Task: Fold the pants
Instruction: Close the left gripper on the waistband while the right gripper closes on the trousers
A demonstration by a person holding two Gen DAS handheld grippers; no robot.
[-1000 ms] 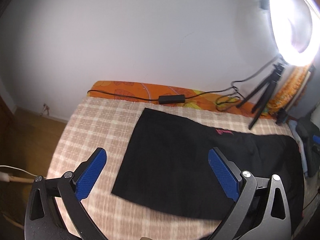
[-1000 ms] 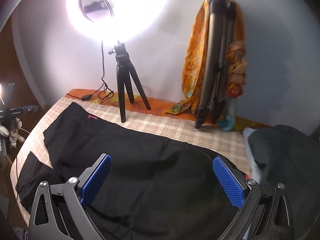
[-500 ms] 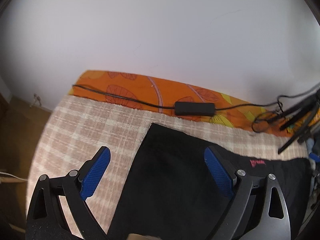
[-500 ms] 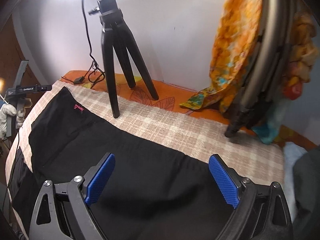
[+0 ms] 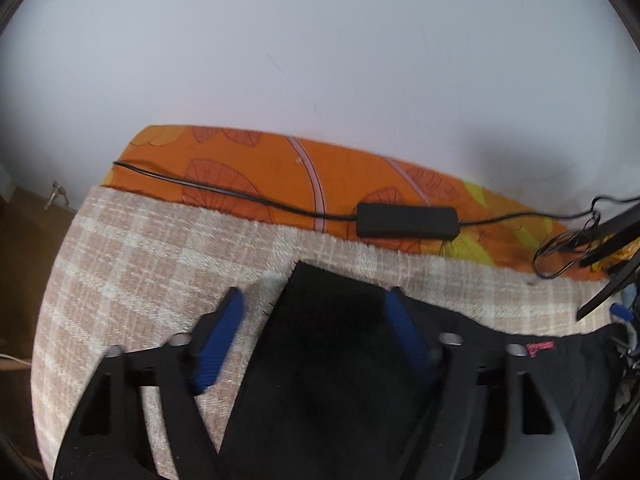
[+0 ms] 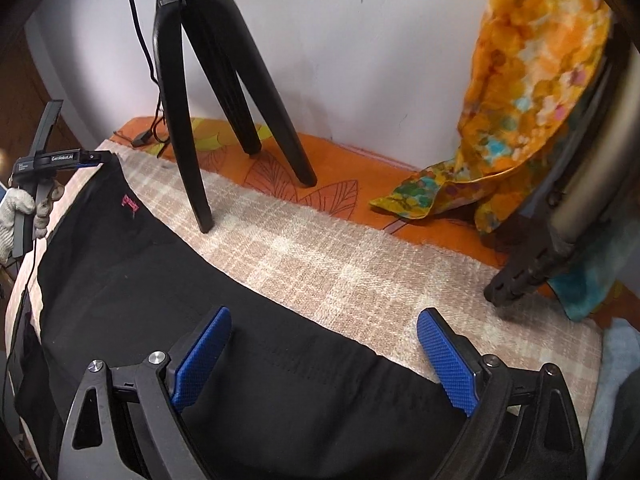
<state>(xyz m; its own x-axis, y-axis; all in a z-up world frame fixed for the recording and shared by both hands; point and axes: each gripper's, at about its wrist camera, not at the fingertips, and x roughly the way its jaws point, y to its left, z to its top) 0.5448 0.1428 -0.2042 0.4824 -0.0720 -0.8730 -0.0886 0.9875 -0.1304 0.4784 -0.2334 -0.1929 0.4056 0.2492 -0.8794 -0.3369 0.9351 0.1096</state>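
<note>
Right wrist: tripod stands beyond black pants; both grippers' jaws spread wide.

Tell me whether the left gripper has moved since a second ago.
Yes. The left gripper has advanced toward the black pants corner and the black cable box.

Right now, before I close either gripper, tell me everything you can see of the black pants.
The black pants are plain dark cloth, lying flat and spread lengthwise on the checked beige blanket. A small pink logo sits near the far edge. One square-cut end lies between the open fingers of the left gripper; the far edge runs between the open fingers of the right gripper. Neither is closed on the cloth yet. The near side is hidden.
</note>
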